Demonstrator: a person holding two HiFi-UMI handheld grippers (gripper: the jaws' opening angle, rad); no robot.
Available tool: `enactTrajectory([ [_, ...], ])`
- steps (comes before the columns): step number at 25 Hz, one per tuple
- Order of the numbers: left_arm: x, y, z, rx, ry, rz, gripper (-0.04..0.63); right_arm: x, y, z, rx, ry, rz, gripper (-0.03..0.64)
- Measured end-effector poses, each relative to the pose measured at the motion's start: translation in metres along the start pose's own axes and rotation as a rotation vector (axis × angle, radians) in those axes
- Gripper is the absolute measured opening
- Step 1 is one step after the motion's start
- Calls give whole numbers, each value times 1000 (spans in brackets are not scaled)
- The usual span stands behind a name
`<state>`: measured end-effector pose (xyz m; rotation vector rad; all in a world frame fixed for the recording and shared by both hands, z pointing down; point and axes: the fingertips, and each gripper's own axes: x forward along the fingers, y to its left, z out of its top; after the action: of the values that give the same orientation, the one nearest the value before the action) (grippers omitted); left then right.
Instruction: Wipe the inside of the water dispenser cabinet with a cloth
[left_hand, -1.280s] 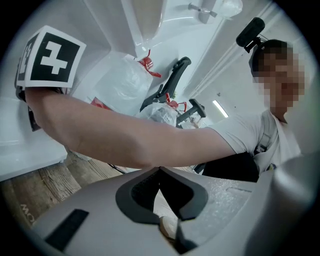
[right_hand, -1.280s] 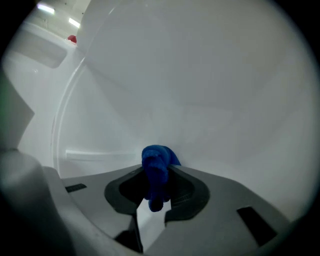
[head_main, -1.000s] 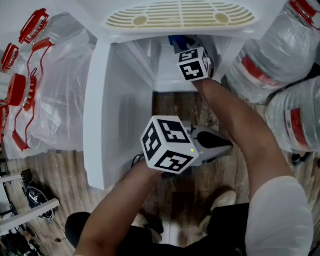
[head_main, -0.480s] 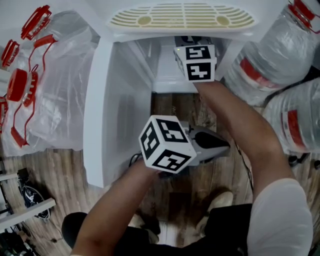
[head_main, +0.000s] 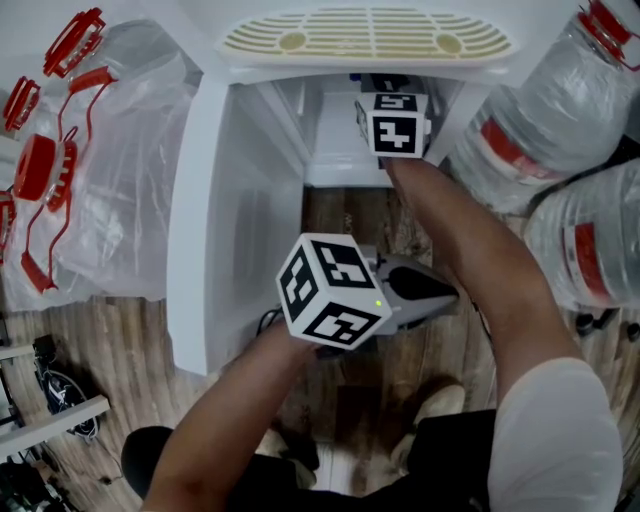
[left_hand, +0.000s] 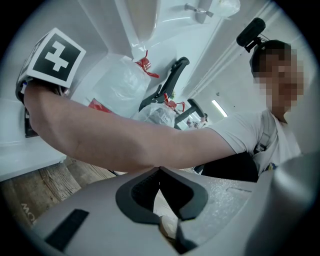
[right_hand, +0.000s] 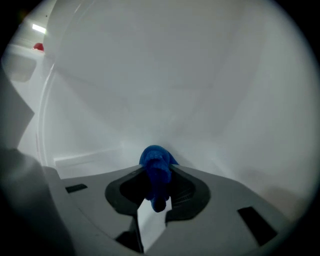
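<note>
The white water dispenser cabinet (head_main: 340, 150) stands open under its slotted drip tray (head_main: 365, 35). My right gripper (right_hand: 157, 166) is inside it, shut on a blue cloth (right_hand: 156, 162). The bunched cloth pokes past the jaw tips towards the white inner wall (right_hand: 175, 80). From the head view only this gripper's marker cube (head_main: 397, 125) and the forearm show, and the cloth is hidden. Outside the cabinet, over the wooden floor, my left gripper (head_main: 452, 291) is held low. Its jaws are shut with nothing between them, as the left gripper view (left_hand: 160, 169) shows.
The cabinet door (head_main: 215, 220) hangs open at the left. Two large water bottles (head_main: 545, 100) (head_main: 590, 250) stand close on the right. Clear plastic bags with red caps and handles (head_main: 70, 160) lie at the left. A shoe (head_main: 440, 405) rests on the floor below.
The right gripper has turned and gone slightly deeper into the cabinet. The blue cloth, visible above its cube a second ago, is now hidden from the head view. The left gripper barely moved.
</note>
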<state>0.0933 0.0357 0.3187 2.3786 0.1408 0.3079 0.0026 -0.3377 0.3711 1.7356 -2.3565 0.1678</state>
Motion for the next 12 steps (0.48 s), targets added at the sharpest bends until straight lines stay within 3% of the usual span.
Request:
enactTrajectory([
  [4, -1, 1, -1, 2, 2, 5, 0, 5, -4, -24, 36, 67, -17, 77],
  [8, -2, 0, 0, 4, 0, 7, 0, 7, -14, -56, 158, 153, -40, 77],
  [12, -1, -3, -1, 7, 4, 2, 0, 0, -15, -58, 266, 150, -29, 83],
])
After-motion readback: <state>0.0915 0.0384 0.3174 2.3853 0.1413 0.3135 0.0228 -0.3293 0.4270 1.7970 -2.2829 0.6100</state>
